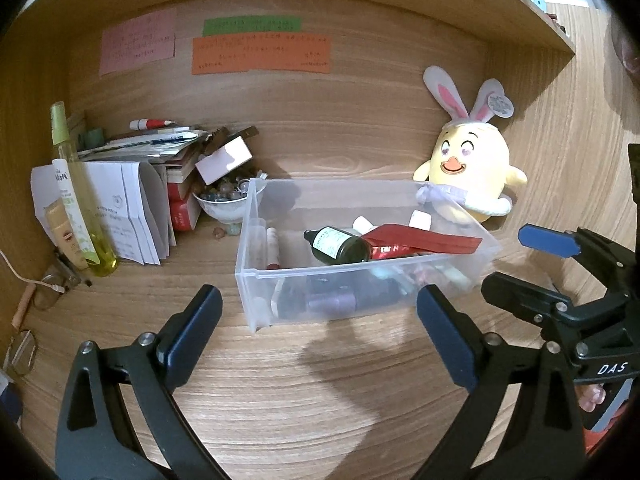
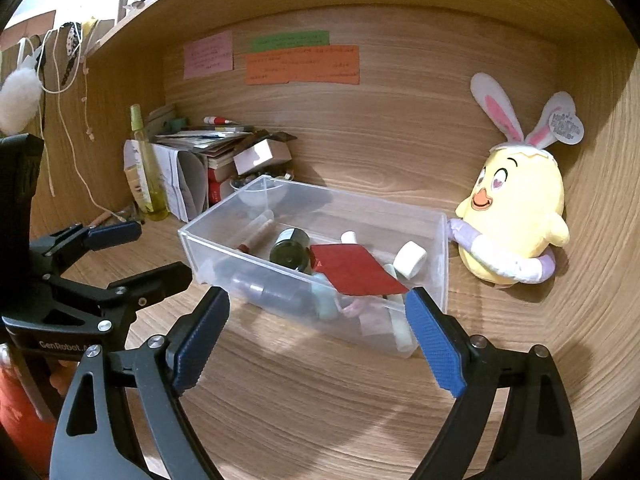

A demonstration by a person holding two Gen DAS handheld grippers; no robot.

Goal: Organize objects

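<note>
Both grippers, left (image 1: pixel 320 312) and right (image 2: pixel 316 316), spread wide, empty, before bin (image 1: pixel 256 224). Glasses (image 1: pixel 22 346) only in left view; pompom (image 2: pixel 18 100) only in right.

Clear plastic bin (image 1: pixel 256 240), rectangular, open-topped, upright on the wooden desk surface; one far corner sits close to the yellow chick plush (image 1: pixel 472 172), whose arm touches or nearly touches the bin wall.

Contents, all lying loose:
- Dark green glass bottle (image 1: pixel 340 244) with black cap, on its side near bin centre.
- Red foil pouch (image 1: pixel 420 240), flat, resting across other items on the plush side of the bottle.
- White-capped tube (image 2: pixel 410 258), toward the plush-side wall.
- Slim stick with red end (image 1: pixel 273 246), along the wall farthest from the plush.
- Purple bottle (image 1: pixel 332 302), low against the near wall, blurred through the plastic.
</note>
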